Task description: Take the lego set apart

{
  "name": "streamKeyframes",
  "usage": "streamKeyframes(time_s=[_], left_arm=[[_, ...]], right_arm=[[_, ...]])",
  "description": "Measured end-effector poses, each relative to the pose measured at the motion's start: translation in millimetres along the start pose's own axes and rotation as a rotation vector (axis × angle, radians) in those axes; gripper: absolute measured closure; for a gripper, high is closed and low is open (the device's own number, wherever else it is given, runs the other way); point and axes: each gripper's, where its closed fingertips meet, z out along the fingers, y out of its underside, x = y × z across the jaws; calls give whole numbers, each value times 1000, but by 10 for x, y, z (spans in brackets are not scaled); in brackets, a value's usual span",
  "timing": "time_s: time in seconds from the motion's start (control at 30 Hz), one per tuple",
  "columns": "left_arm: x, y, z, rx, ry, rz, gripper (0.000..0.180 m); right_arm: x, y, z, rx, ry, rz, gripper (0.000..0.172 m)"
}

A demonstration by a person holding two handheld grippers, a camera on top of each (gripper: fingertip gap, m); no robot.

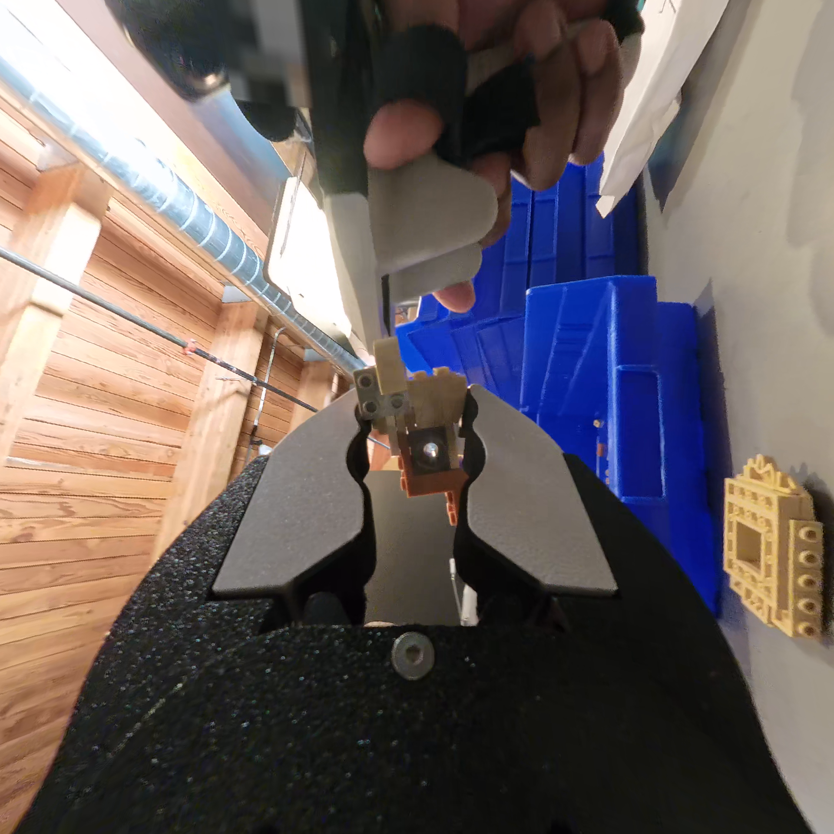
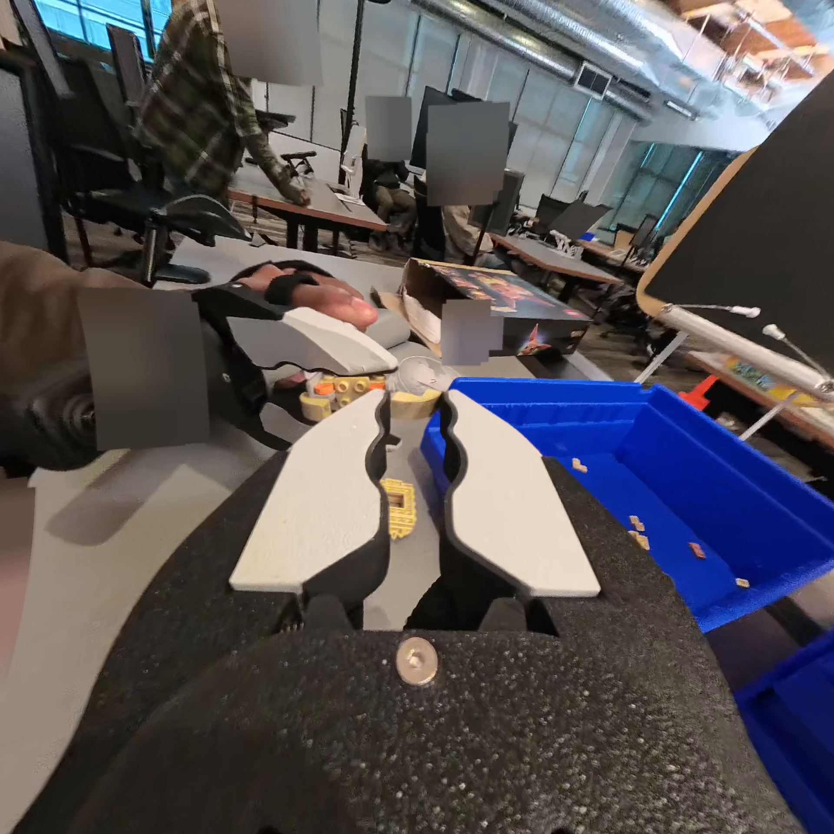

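Note:
My left gripper (image 1: 413, 419) is shut on a small brick assembly (image 1: 433, 406) of tan, grey and brown-orange pieces, held in the air. The same assembly shows in the right wrist view (image 2: 345, 390), clamped under the left gripper's grey finger (image 2: 316, 347). My right gripper (image 2: 414, 401) is shut on a tan curved brick (image 2: 413, 405) and holds it against the assembly's side. In the left wrist view this tan brick (image 1: 388, 365) sits at the assembly's top edge, below the right gripper's grey fingers (image 1: 428, 225).
A tan ornate square brick frame (image 1: 767, 550) lies on the grey table, also seen between my right fingers (image 2: 399, 507). Blue bins (image 2: 654, 451) with a few loose small bricks stand at the right, and also show in the left wrist view (image 1: 609, 383). A dark cardboard box (image 2: 519, 307) lies behind. People sit at desks farther back. My left and right fingertips are right by each other.

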Motion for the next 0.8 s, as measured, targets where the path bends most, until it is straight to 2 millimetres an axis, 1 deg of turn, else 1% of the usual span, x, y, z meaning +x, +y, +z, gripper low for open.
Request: streamKeyframes(time_s=[0.07, 0.17, 0.23, 0.33, 0.37, 0.43, 0.5, 0.57, 0.6, 0.7, 0.8], left_arm=[[26, 33, 18, -15, 22, -68, 142], [17, 130, 42, -46, 35, -183, 142], [1, 239, 57, -87, 33, -228, 142], [14, 401, 80, -155, 38, -285, 142], [29, 448, 84, -175, 43, -298, 142], [48, 520, 78, -203, 47, -305, 142], [49, 569, 68, -221, 50, -304, 142], [31, 612, 64, -240, 42, -310, 142], [25, 626, 64, -247, 40, -312, 142], [33, 660, 65, -278, 37, -280, 142], [43, 671, 68, -303, 32, -235, 142]], right_arm=[[30, -8, -17, 0, 23, -33, 151], [216, 97, 28, -62, 155, -113, 151], [446, 215, 86, -126, 291, -162, 151], [914, 495, 179, -294, 518, -162, 150], [1019, 584, 215, -344, 558, -156, 144], [1099, 680, 280, -380, 580, -137, 139], [1041, 669, 309, -361, 550, -114, 137], [925, 571, 303, -307, 502, -99, 138], [826, 490, 310, -260, 453, -83, 137], [444, 216, 334, -99, 267, -19, 139], [201, 105, 381, -66, 195, -34, 137]])
